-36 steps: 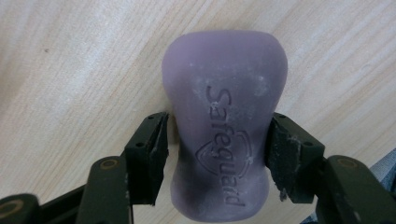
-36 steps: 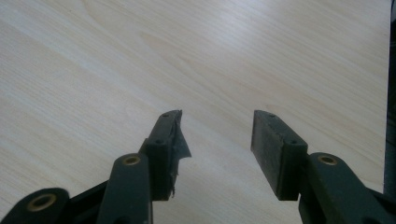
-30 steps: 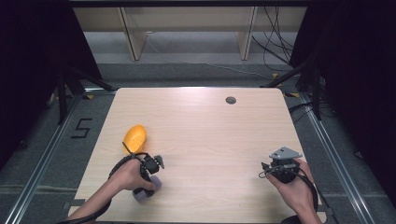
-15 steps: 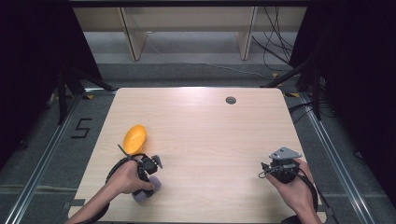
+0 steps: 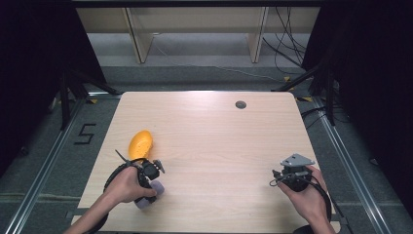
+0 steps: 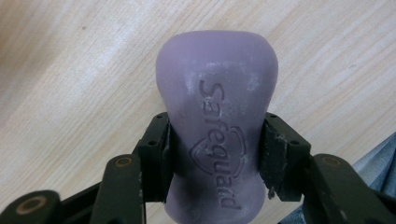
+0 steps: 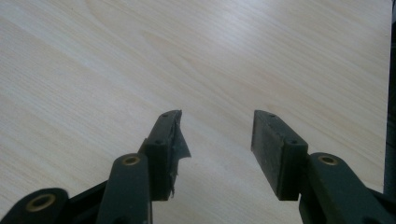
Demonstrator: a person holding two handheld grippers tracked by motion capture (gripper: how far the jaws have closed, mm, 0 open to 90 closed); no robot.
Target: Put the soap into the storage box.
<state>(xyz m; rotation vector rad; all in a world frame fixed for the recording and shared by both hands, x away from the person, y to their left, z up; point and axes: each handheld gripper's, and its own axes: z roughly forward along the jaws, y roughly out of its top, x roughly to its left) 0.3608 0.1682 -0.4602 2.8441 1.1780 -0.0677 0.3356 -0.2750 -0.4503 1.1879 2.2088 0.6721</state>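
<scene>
A purple bar of soap (image 6: pixel 217 126) stamped "Safeguard" sits between the jaws of my left gripper (image 6: pixel 215 140), which is shut on its narrow waist. In the high view the soap (image 5: pixel 148 195) pokes out below my left hand at the table's front left, with the left gripper (image 5: pixel 148 187) pointing down toward the wood. An orange oval object (image 5: pixel 140 144) lies just beyond that hand, apart from it. At the front right my right gripper (image 5: pixel 278 179) hovers low over bare wood. In its own view the right gripper (image 7: pixel 217 135) stands open with nothing between its fingers.
The light wooden table (image 5: pixel 214 136) has a small dark round hole (image 5: pixel 240 104) near its far right edge. Metal rails run along both sides on the floor, a "5" mark (image 5: pixel 84 133) lies at the left, and cables (image 5: pixel 287 53) trail behind the table.
The orange object now lies a little farther from my left hand than a second ago. Both grippers have barely shifted.
</scene>
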